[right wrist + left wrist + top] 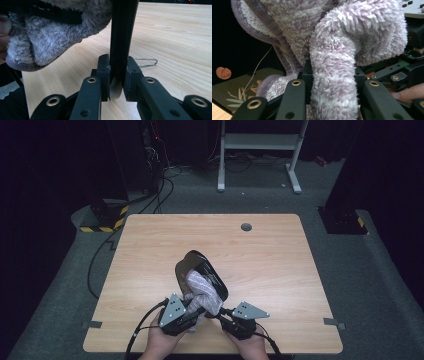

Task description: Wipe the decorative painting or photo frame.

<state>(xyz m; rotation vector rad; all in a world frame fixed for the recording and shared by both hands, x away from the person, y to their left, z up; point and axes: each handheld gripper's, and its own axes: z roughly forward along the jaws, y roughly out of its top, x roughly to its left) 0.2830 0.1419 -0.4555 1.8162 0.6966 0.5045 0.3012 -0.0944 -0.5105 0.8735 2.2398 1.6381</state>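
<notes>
A glossy black plate with a painted peach and leaves is held tilted on edge above the wooden table. My right gripper is shut on the plate's rim, jaws on either side. A fluffy lilac towel lies bunched against the plate's face. My left gripper is shut on a thick fold of that towel, with its jaws pressed into the pile. The towel hangs close at the left of the right gripper view.
Both hands are at the table's near edge. A thin bent wire lies on the wood behind the plate. A grommet hole sits at the far edge. Cables and a white frame are on the floor beyond.
</notes>
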